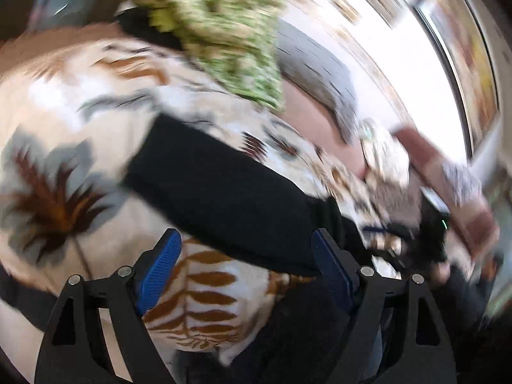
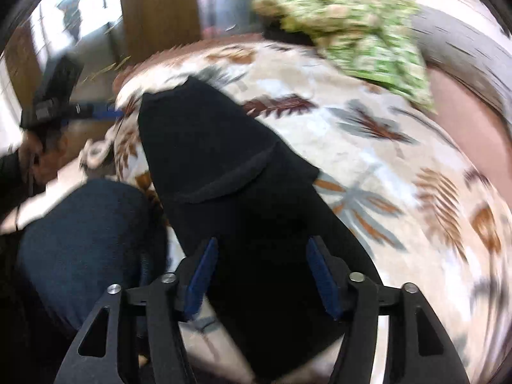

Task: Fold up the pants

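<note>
Pants (image 2: 243, 198), black and folded into a long strip, lie across a leaf-patterned bedspread (image 2: 384, 160) on a bed. Right tongs (image 2: 262, 275) are spread above the near end of the pants, blue pads (image 2: 323, 281) clear of the cloth. Left tongs (image 1: 246, 268) are also spread wide over the bedspread, gripping nothing. A crumpled green garment (image 1: 224, 32) sits at the far side.

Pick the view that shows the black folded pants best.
Right wrist view: the black folded cloth pants run lengthwise up the leaf-print bedspread, far end and a seam visible. Left wrist view shows them as a blurred band, one end hidden.
</note>
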`<move>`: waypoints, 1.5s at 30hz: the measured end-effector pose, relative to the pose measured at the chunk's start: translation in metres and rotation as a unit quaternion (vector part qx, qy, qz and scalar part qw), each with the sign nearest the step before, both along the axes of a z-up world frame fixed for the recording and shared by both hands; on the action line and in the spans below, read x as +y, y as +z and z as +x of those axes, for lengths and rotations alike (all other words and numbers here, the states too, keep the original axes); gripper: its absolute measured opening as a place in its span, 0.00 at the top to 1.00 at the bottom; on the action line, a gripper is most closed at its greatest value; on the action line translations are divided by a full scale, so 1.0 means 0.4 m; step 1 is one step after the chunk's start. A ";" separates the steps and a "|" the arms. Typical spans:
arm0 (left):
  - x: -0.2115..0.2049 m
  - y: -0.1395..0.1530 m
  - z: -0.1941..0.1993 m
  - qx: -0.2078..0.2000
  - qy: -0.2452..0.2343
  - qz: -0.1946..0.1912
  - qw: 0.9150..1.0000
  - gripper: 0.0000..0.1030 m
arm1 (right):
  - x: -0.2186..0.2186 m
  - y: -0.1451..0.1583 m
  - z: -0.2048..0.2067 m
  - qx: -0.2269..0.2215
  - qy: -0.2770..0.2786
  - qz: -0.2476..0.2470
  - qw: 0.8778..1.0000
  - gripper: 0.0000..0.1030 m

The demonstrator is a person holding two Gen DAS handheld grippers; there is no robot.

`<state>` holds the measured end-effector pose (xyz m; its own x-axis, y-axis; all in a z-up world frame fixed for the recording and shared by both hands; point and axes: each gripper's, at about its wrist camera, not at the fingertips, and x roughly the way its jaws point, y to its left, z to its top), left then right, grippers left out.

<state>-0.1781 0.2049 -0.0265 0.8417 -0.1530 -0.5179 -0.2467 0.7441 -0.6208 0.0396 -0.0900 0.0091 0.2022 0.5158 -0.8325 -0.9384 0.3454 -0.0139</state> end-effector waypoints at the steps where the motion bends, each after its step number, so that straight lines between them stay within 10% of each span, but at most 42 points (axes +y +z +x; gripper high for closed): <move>1: 0.015 -0.015 0.003 0.000 0.013 -0.023 1.000 0.19 | -0.025 0.009 0.008 0.022 -0.032 0.014 0.999 0.29; 6: 0.062 -0.052 0.049 -0.003 0.052 -0.077 0.996 0.19 | -0.158 0.030 0.030 0.145 -0.141 0.160 0.966 0.23; 10: 0.110 -0.092 0.063 -0.005 0.103 -0.137 0.985 0.19 | -0.238 0.059 0.016 0.128 -0.191 0.262 0.937 0.23; 16: 0.158 -0.109 0.068 -0.042 0.162 -0.194 0.967 0.19 | -0.289 0.045 0.041 0.156 -0.233 0.305 0.910 0.22; 21: 0.149 -0.106 0.060 -0.046 0.165 -0.187 0.967 0.23 | -0.294 0.033 0.049 0.168 -0.241 0.302 0.907 0.22; 26: 0.153 -0.132 0.040 -0.015 0.196 -0.184 0.963 0.78 | -0.286 0.025 0.047 0.172 -0.239 0.294 0.909 0.22; 29: 0.158 -0.146 0.026 -0.012 0.206 -0.191 0.960 0.87 | -0.286 0.021 0.050 0.176 -0.244 0.291 0.908 0.22; 39: 0.001 0.051 0.111 0.006 0.121 0.091 0.988 0.92 | -0.294 0.011 0.059 0.184 -0.260 0.290 0.902 0.22; 45: -0.127 0.095 0.184 0.000 0.001 0.157 0.988 0.92 | -0.300 0.010 0.060 0.186 -0.263 0.293 0.900 0.22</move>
